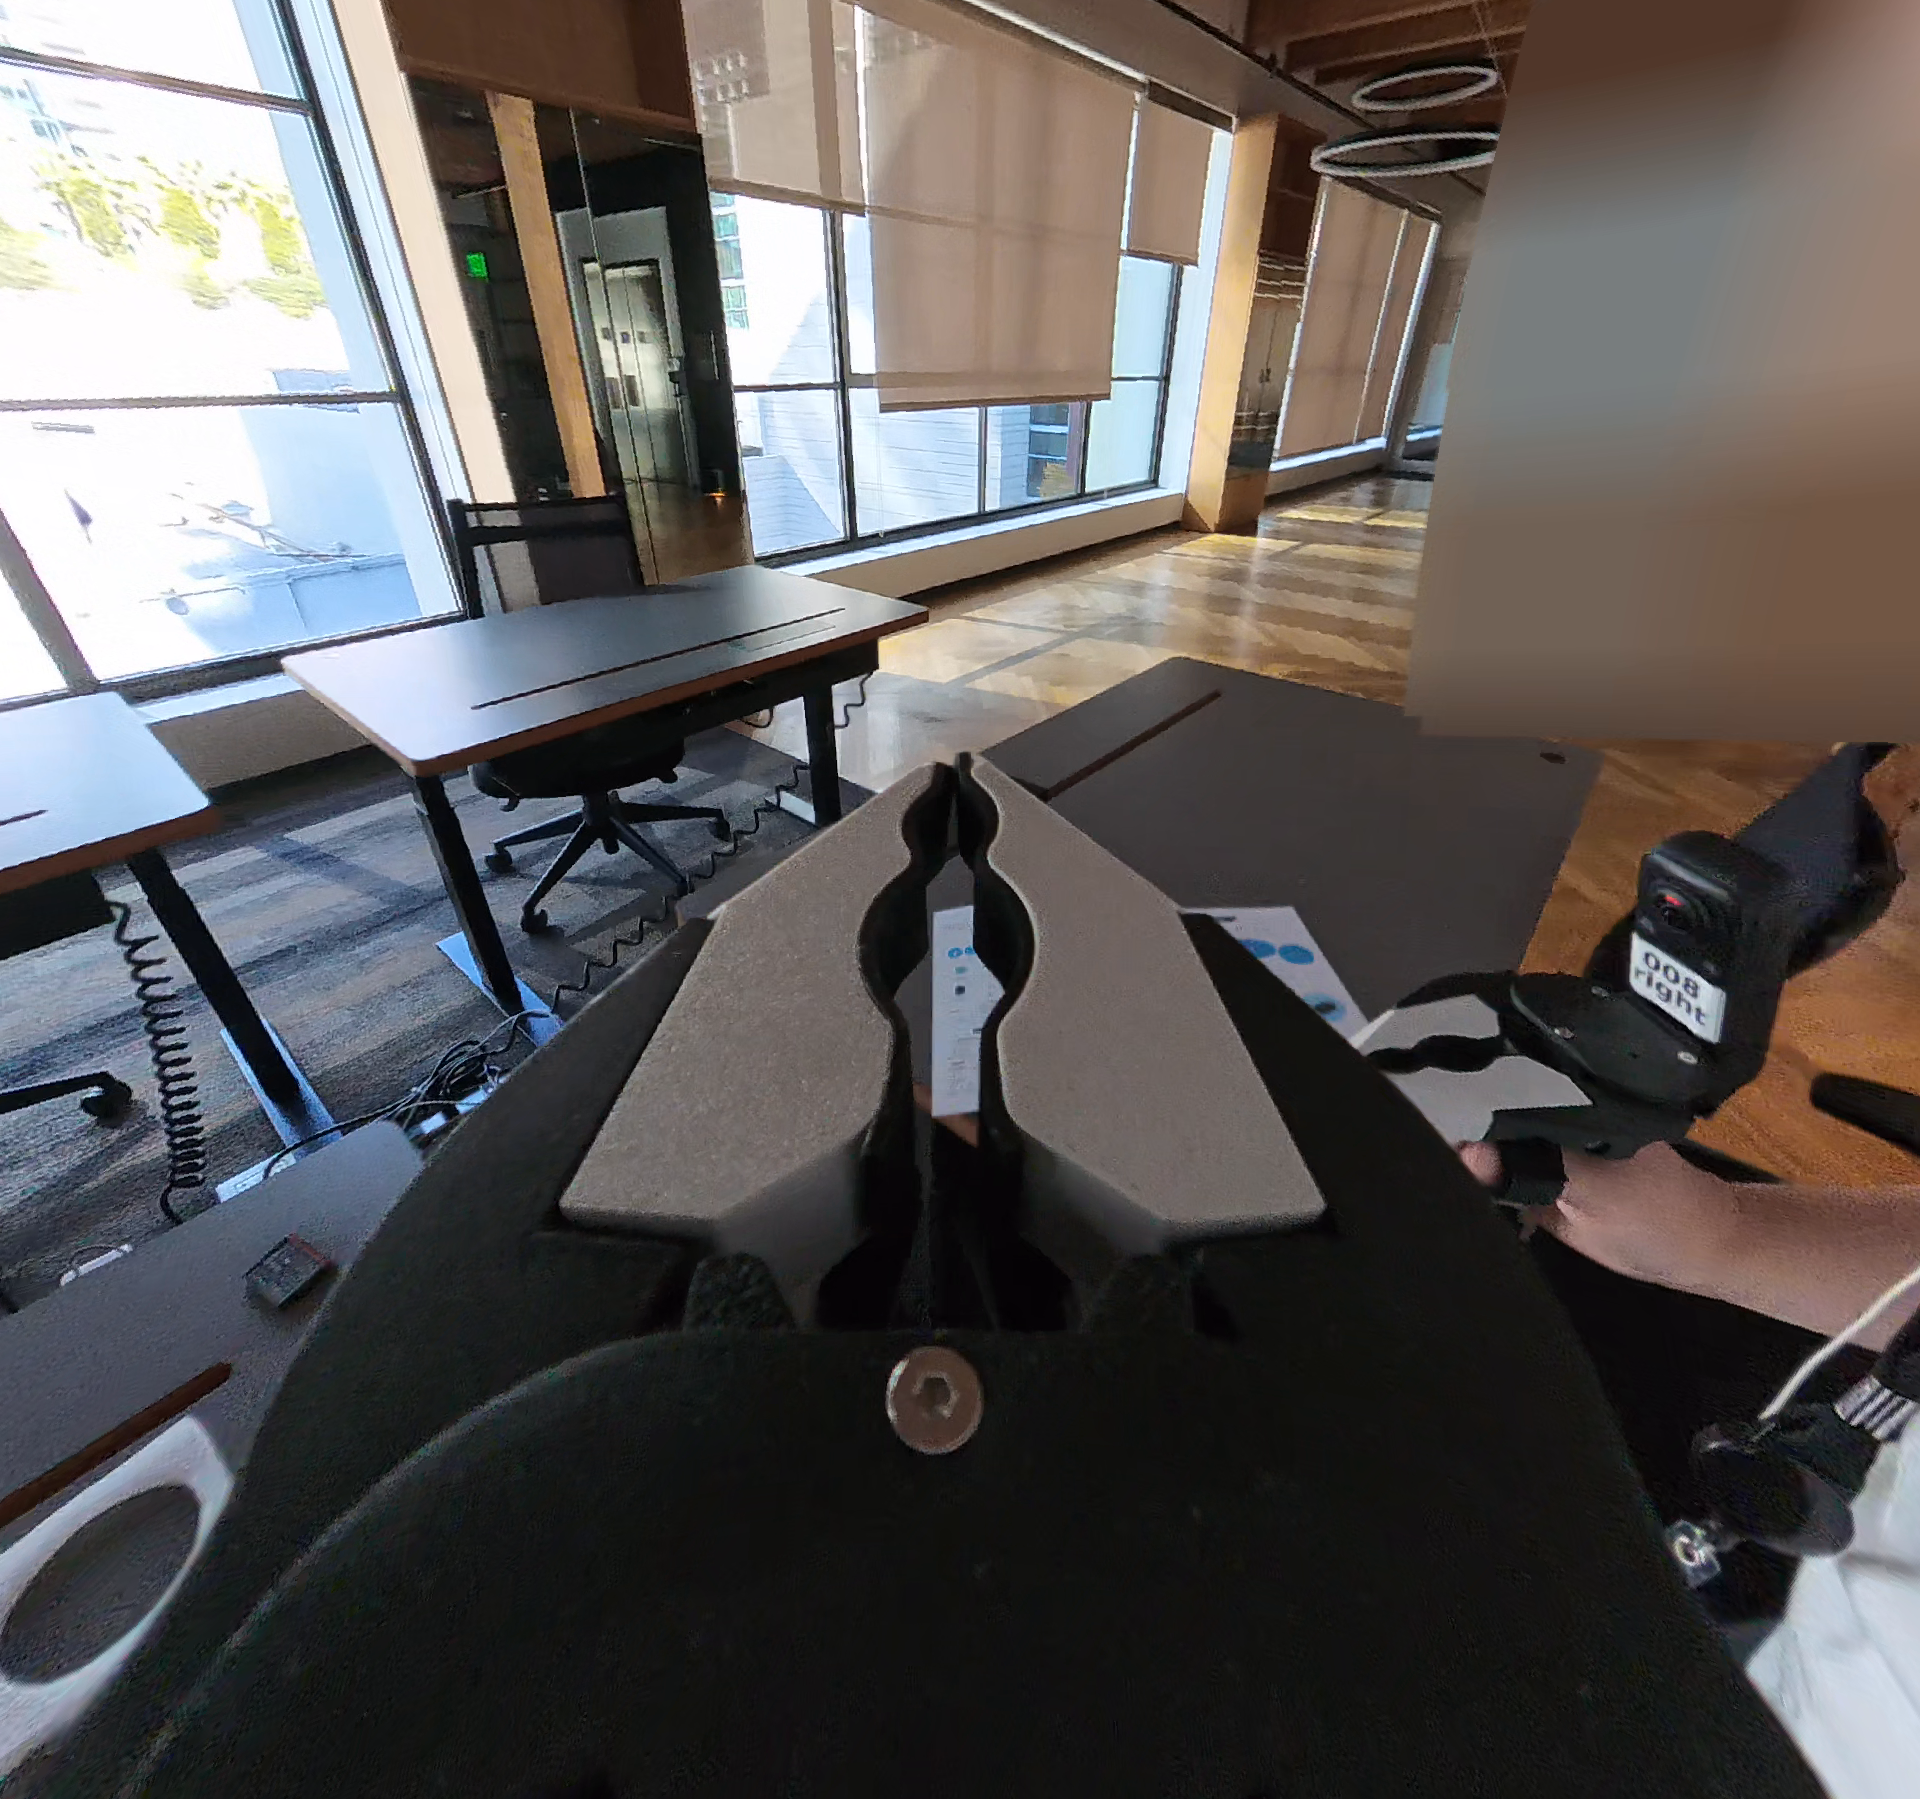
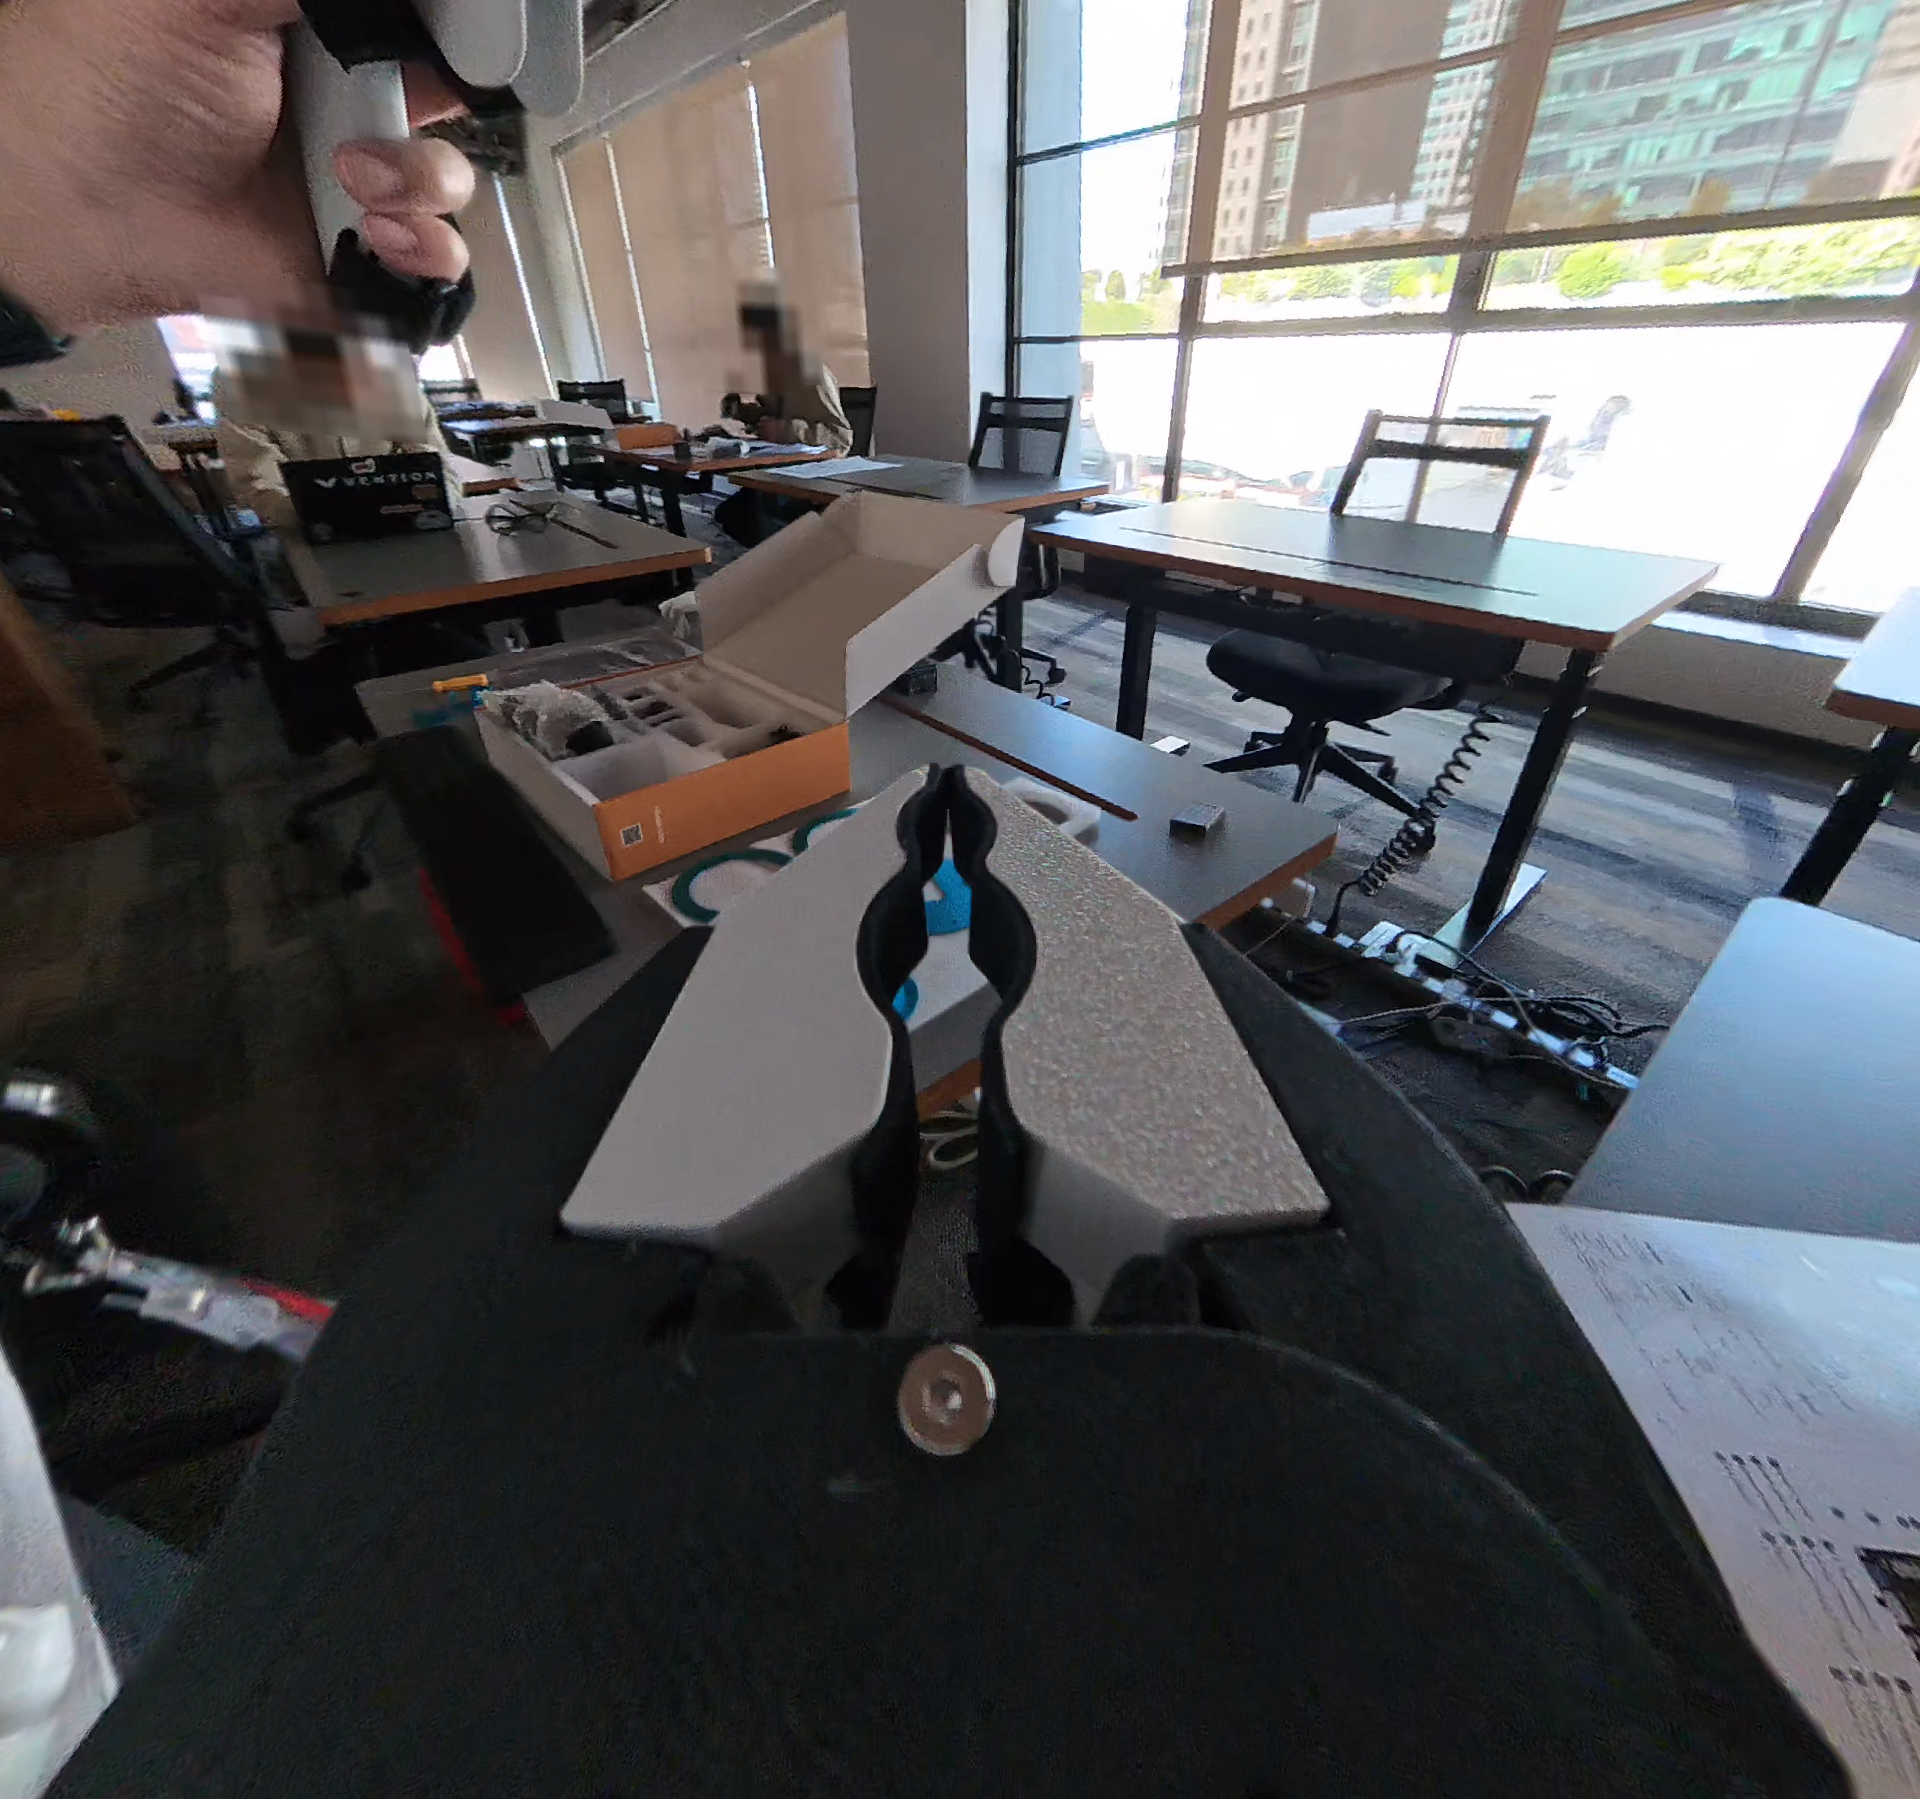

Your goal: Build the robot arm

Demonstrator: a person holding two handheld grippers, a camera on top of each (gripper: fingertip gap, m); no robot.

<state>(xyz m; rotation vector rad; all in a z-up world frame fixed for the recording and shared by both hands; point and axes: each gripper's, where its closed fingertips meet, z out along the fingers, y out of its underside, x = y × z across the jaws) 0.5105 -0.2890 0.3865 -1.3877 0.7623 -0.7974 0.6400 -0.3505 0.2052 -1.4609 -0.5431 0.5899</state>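
Observation:
My left gripper [image 1: 957,775] is shut and empty, held in the air above a dark desk [image 1: 1351,814] that bears a white printed sheet [image 1: 961,1001]. My right gripper [image 2: 948,785] is shut and empty too, raised above a desk [image 2: 1195,835] with an open orange and white box [image 2: 727,752] of foam-packed parts. The right gripper also shows at the right of the left wrist view [image 1: 1382,1048], held by a hand [image 1: 1662,1240]. In the right wrist view a hand [image 2: 156,118] grips the left gripper's handle at the top left.
Dark desks [image 1: 582,669] with office chairs [image 1: 592,793] stand by large windows. Coiled cables [image 1: 156,1053] and a power strip [image 2: 1455,980] lie on the floor. A small dark block [image 2: 1195,819] lies on the desk. A printed paper [image 2: 1766,1417] lies at the lower right. People sit at far desks [image 2: 665,461]. The grippers' ends are close to 25 cm from one another.

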